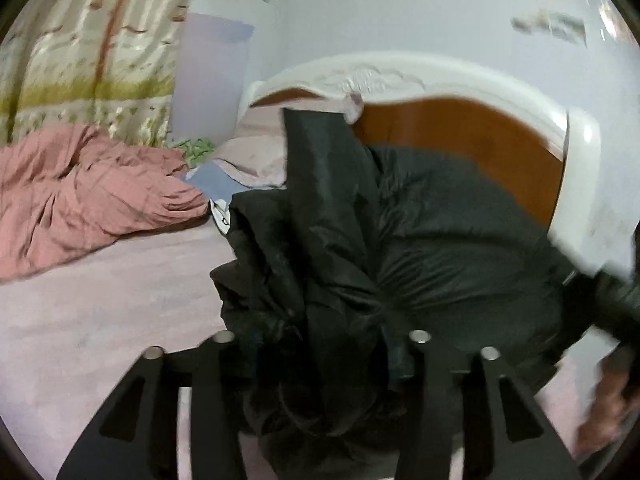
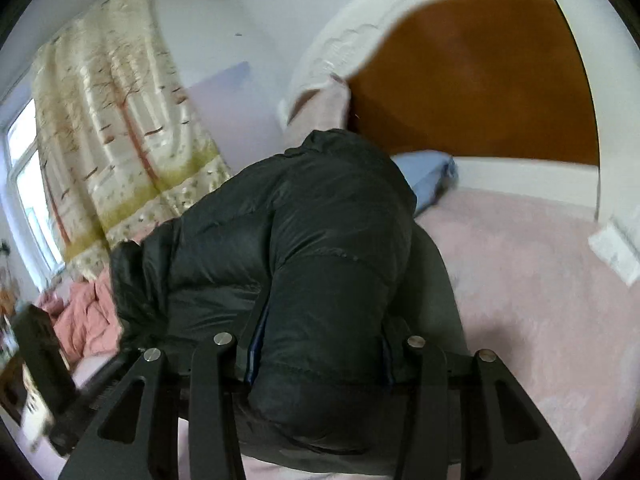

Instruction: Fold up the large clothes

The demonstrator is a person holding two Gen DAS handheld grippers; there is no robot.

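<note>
A black puffer jacket (image 1: 420, 248) is held up above the pink bed sheet (image 1: 100, 300). My left gripper (image 1: 320, 360) is shut on a bunched black fold of it, which fills the gap between the fingers. In the right wrist view the same jacket (image 2: 320, 248) hangs in a padded mass, and my right gripper (image 2: 320, 360) is shut on its lower part. The fingertips of both grippers are buried in the fabric. The right gripper and the person's hand (image 1: 608, 412) show blurred at the left wrist view's right edge.
A crumpled salmon-pink quilt (image 1: 80, 196) lies at the left of the bed. A white and orange-brown headboard (image 1: 500, 140) stands behind the jacket. A blue pillow (image 2: 428, 180) lies by the headboard. A tree-print curtain (image 2: 120, 140) hangs at the left by a window.
</note>
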